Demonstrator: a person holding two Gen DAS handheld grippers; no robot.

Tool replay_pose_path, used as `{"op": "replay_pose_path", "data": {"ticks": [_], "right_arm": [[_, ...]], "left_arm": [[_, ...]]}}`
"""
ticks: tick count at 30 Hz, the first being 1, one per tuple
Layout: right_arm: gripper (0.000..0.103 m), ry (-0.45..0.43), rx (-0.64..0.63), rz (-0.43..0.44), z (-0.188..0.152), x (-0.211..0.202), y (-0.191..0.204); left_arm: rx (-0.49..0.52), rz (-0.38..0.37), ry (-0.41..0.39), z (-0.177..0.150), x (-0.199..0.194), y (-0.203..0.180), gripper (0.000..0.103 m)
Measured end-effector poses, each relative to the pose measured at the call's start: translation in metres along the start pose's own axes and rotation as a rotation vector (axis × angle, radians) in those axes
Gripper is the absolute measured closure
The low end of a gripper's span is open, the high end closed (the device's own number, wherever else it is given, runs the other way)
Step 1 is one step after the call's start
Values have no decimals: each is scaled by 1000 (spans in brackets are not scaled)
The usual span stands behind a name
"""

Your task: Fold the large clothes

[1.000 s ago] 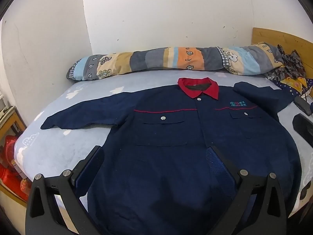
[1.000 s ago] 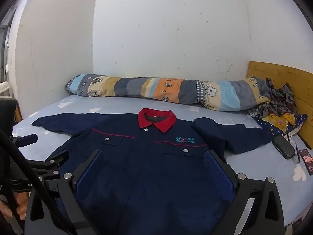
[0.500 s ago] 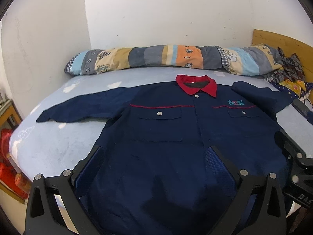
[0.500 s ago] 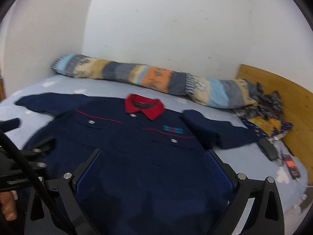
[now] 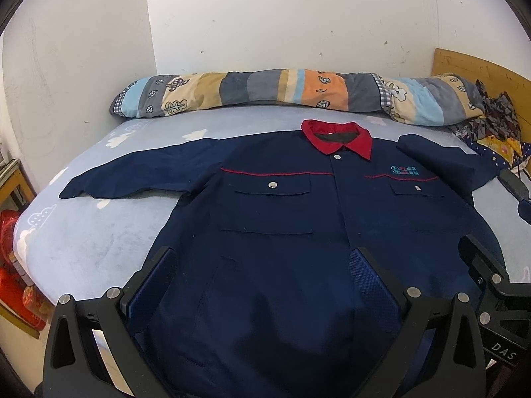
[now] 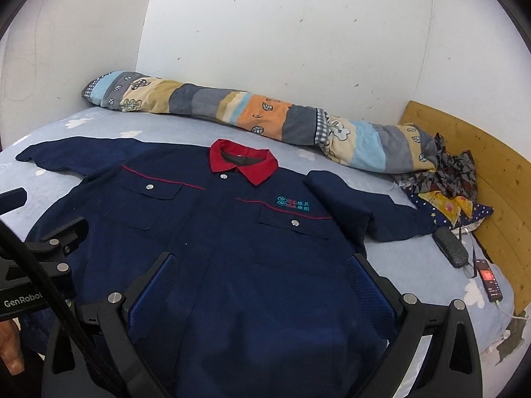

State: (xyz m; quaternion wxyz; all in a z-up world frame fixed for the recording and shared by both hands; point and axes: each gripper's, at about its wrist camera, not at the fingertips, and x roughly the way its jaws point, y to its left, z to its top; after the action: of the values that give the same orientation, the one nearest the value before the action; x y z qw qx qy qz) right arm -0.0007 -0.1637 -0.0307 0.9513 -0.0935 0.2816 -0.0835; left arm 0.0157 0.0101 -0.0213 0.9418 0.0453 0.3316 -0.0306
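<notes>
A navy work jacket with a red collar lies flat, front up, on the pale blue bed. Its left sleeve stretches out flat; the right sleeve lies bent back near the shoulder. My left gripper hovers open above the jacket's lower hem, nothing between its fingers. My right gripper is also open above the lower front, empty. The other gripper's body shows at the right edge of the left wrist view and the left edge of the right wrist view.
A long patchwork bolster runs along the wall. Crumpled patterned cloth sits by the wooden headboard. A dark case and a phone lie at the bed's right side. Red items stand beside the bed on the left.
Both grippers shifted slightly over the jacket's hem; the right wrist view swung left then settled. The right gripper's body came into the left wrist view. The jacket has not moved.
</notes>
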Motion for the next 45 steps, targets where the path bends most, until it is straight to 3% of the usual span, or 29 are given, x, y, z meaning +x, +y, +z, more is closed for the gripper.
{"op": "replay_pose_path", "data": {"ticks": [45], "right_arm": [[0,44,20,33,-4,9,2]], "left_arm": [[0,0,11,-4,5,-5,0]]}}
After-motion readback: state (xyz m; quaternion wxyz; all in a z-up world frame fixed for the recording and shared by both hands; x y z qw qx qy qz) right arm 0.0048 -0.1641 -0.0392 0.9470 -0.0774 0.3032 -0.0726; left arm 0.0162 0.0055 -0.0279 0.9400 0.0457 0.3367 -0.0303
